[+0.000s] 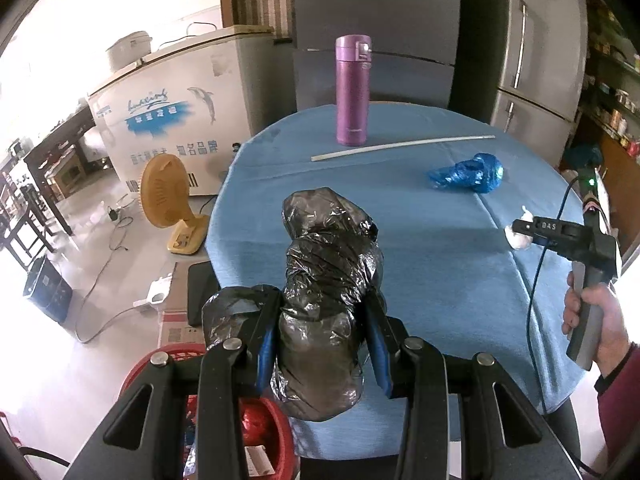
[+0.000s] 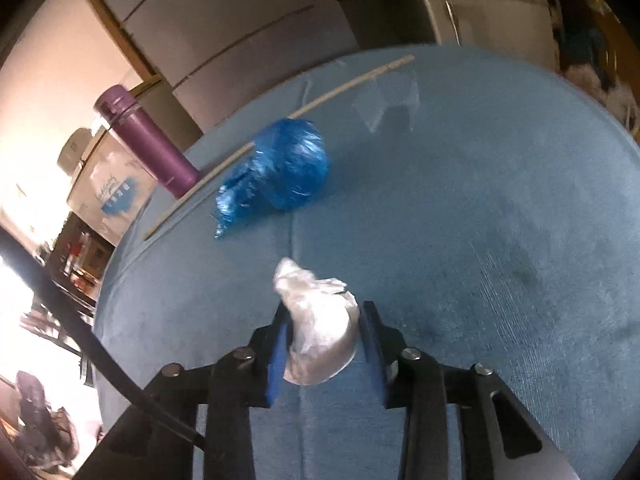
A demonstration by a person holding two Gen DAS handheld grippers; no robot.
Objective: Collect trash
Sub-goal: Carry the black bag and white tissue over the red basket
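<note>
My left gripper (image 1: 324, 304) is shut on a crumpled black plastic bag (image 1: 328, 248), held over the near edge of the blue-clothed round table (image 1: 440, 280). A red basket (image 1: 140, 372) with trash in it stands on the floor below, at the lower left. My right gripper (image 2: 326, 312) is shut on a small white plastic wad (image 2: 320, 336) low over the cloth (image 2: 480, 240). The left wrist view shows that gripper (image 1: 520, 228) at the table's right edge, with a hand (image 1: 600, 320) on its grip. A crumpled blue plastic bag (image 1: 468, 174) (image 2: 284, 164) lies further in.
A purple flask (image 1: 352, 92) (image 2: 148, 140) stands upright at the table's far side, with a long white stick (image 1: 400, 146) (image 2: 280, 120) lying by it. A clear plastic scrap (image 2: 384, 104) lies near the far edge. An orange fan (image 1: 164, 196) and a white chest freezer (image 1: 172, 120) stand at the left.
</note>
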